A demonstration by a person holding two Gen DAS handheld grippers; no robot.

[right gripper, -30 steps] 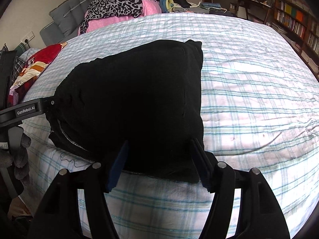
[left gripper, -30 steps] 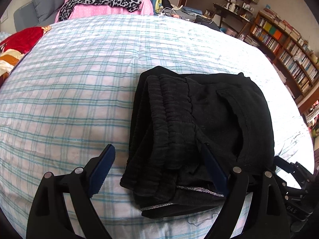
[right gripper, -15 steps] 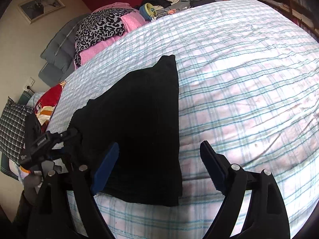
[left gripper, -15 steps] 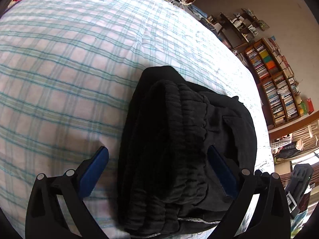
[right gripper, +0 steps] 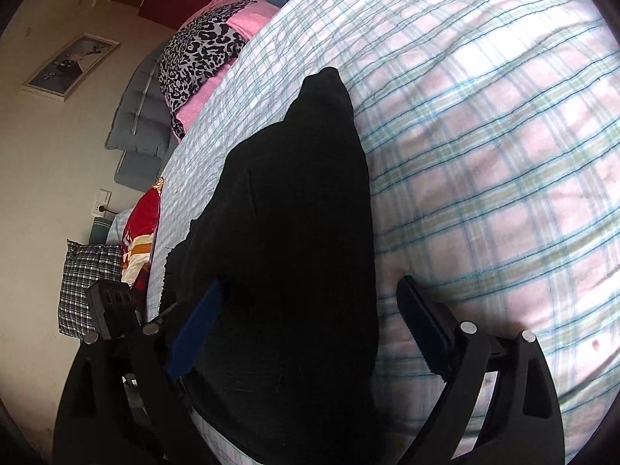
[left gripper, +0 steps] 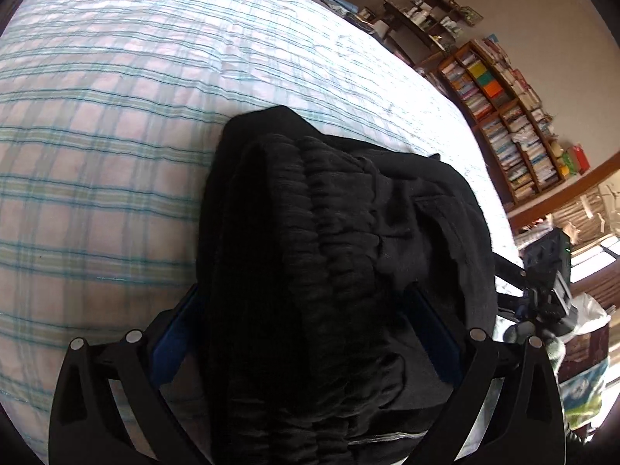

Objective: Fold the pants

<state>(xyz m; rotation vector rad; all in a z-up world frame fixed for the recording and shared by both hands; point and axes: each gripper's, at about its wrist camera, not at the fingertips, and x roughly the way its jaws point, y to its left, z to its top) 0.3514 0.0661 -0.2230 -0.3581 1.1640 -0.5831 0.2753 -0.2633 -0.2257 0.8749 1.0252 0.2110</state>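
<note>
**Folded pants on the bed, both grippers straddling the bundle near the bed's near edge.**

The black pants [left gripper: 341,271] lie as a compact folded stack on the plaid bedspread [left gripper: 97,193], elastic waistband uppermost. The left gripper [left gripper: 306,333] stands wide open with the waistband end between its blue pads, not pinched; the right gripper [right gripper: 310,329] is likewise spread, one pad over the cloth, the other on bare bedspread. Folding appears essentially finished; the likely remaining step is to press or square the stack, or to lift both tools clear without dragging a layer loose. Pillows and heaped clothing [right gripper: 201,50] at the far end and the bookshelf [left gripper: 503,116] beyond the far side lie well apart and obstruct nothing.
</note>
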